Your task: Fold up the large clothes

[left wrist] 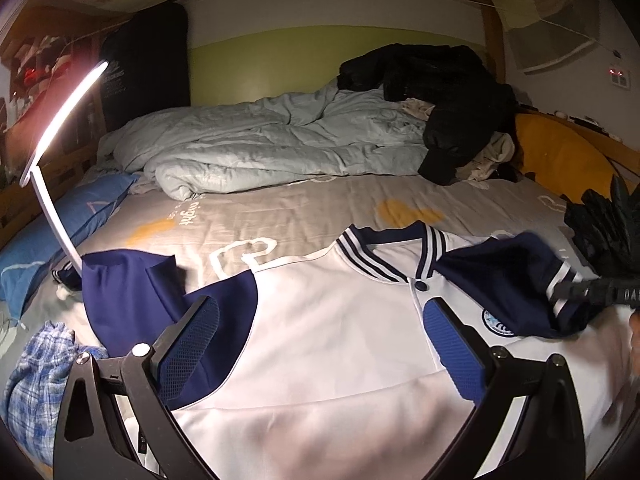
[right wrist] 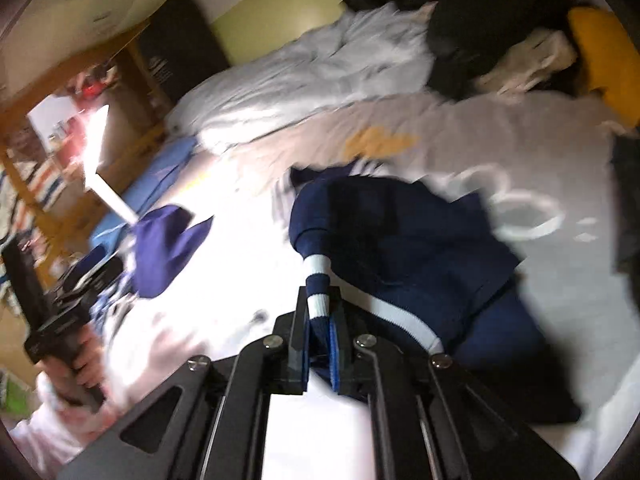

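A: Where's the varsity jacket (left wrist: 340,340)?
B: Spread front-up on the bed (left wrist: 280,216), white body, navy sleeves, striped collar toward the crumpled duvet (left wrist: 272,148).
A: And the right gripper (right wrist: 320,312)?
B: Clenched on the striped cuff (right wrist: 316,280) of the jacket's navy sleeve (right wrist: 400,232); the cuff sits pinched between its blue pads, and the sleeve bunches over the white front. That view is blurred.
A: The left gripper (left wrist: 324,340)?
B: Released, jaws spread wide above the jacket's chest, nothing between them. The other sleeve (left wrist: 128,304) lies out beside its left finger.
A: Any containers?
B: None I can make out. Just a black coat (left wrist: 440,92) heaped at the far side, a blue pillow (left wrist: 60,232), a lit lamp (left wrist: 68,120) and a plaid cloth (left wrist: 36,376).
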Tool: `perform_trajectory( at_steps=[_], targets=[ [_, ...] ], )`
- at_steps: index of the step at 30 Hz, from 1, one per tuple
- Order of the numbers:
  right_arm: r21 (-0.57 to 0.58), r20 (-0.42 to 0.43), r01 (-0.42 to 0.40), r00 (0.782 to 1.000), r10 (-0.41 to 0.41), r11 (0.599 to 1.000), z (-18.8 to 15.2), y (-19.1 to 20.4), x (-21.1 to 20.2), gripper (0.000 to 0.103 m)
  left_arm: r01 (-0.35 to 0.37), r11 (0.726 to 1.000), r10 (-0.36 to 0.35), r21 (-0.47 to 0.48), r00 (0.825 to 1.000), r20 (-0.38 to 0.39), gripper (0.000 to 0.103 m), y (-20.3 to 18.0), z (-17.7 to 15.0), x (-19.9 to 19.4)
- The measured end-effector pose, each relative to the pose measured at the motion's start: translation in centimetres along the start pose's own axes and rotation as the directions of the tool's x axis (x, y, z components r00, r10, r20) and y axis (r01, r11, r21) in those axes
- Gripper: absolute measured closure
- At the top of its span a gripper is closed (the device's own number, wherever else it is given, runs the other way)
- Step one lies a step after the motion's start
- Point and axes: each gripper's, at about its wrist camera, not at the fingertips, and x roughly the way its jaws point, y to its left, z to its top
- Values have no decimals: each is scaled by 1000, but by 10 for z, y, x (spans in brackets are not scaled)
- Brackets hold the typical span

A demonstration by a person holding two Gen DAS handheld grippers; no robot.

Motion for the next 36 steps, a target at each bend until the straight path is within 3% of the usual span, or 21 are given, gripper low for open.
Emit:
perform_trajectory(
  at_steps=[4,7,9,11,12,14,15,18,19,21,25,28,30,31,32,33,34,35,36],
  targets=[
    [-80,-67,-51,997,46,995,-15,31,19,97,5,1000,-5,20,1000,1,3,-7,-2,0],
    [-110,-100,-40,995,29,993,-20,45,28,93,12,999,-12,42,1000,-17,4,-13,-5,3],
    [-93,-91,-12,996,3,996,-17,43,26,64,25,997,-23,70,999,-25,10,-19,-6,4],
    [-52,-21,22,1000,-23,998,-10,36,13,48,77,995,-75,66,997,-35,10,-23,-7,4],
    [-47,12,51,999,-51,998,-6,32,6,48,114,991,-111,63,993,-48,10,-25,-8,5],
    [-52,67,128,990,-124,990,0,27,-5,44,203,978,-198,53,977,-82,10,-33,-12,7],
    [-45,89,154,985,-150,987,3,24,-9,37,252,967,-247,45,963,-104,10,-37,-15,8],
    [10,131,209,969,-209,978,10,7,-20,33,374,927,-367,-1,909,-199,11,-55,-27,18],
    [24,134,216,967,-217,976,12,3,-22,33,395,919,-387,-15,894,-227,13,-62,-31,22],
    [51,141,236,960,-240,971,14,-3,-25,33,408,913,-394,-3,882,-260,32,-77,-40,25],
    [75,129,252,957,-260,965,15,-11,-29,31,466,884,-441,16,846,-298,33,-100,-50,27],
    [68,118,263,956,-270,962,12,-10,-30,31,529,848,-512,-48,791,-335,36,-110,-55,36],
    [62,115,270,954,-276,961,9,-10,-29,31,534,840,-529,-92,772,-352,50,-115,-60,44],
    [58,111,275,953,-280,960,9,-9,-27,31,524,846,-521,-100,771,-368,59,-118,-63,48],
    [51,106,277,954,-281,960,9,-8,-25,30,510,855,-506,-96,775,-380,86,-119,-65,51],
    [43,102,279,954,-282,959,9,-8,-24,29,510,855,-505,-96,774,-382,98,-120,-67,53],
    [31,97,289,952,-291,957,8,-6,-22,29,514,852,-510,-97,776,-371,98,-120,-67,53],
    [24,95,297,950,-298,955,7,-6,-20,28,500,861,-497,-90,793,-353,98,-117,-65,52],
    [16,93,307,947,-307,952,6,-5,-19,28,467,881,-464,-76,820,-334,99,-113,-62,49]
  ],
)
